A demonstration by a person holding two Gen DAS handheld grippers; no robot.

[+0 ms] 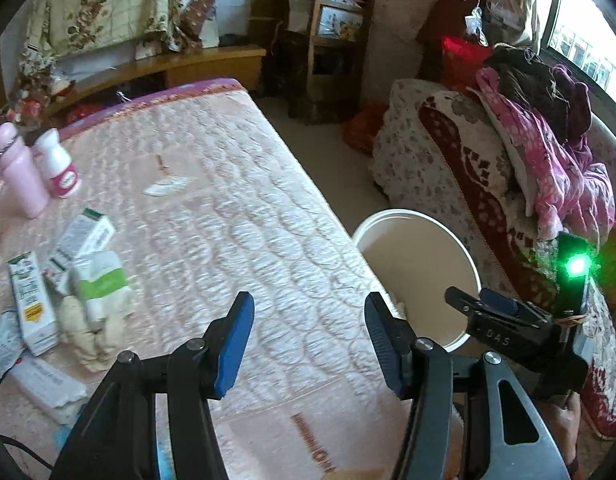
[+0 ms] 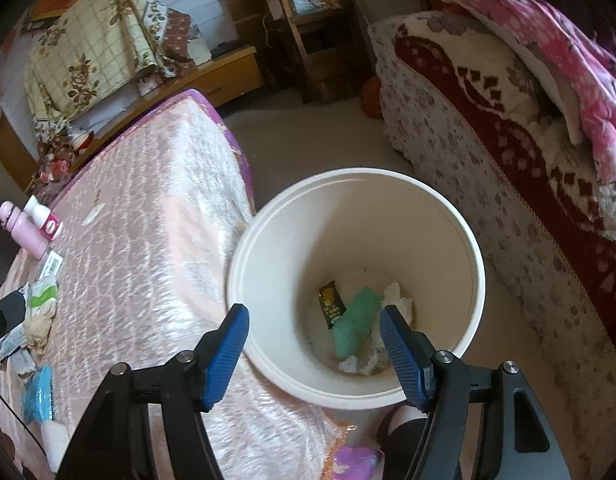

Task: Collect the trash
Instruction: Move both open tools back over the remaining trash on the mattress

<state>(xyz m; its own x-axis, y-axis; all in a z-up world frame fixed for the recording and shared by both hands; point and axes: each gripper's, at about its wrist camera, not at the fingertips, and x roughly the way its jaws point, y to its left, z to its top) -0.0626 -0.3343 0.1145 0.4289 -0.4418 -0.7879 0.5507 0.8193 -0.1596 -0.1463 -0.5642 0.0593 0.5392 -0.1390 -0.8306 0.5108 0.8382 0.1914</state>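
Note:
A white bucket stands on the floor against the side of the bed. At its bottom lie a green wrapper, a dark packet and white tissue. My right gripper hangs open just above the bucket's mouth, nothing between its blue pads. My left gripper is open and holds nothing over the pink mattress, beside the bucket. On the mattress to its left lie a green-banded box, a crumpled cream tissue, a long white box and wrappers.
A pink bottle and a white bottle stand at the mattress's far left. A paper scrap lies further up. A sofa with blankets flanks the bucket on the right. A wooden chair stands at the back.

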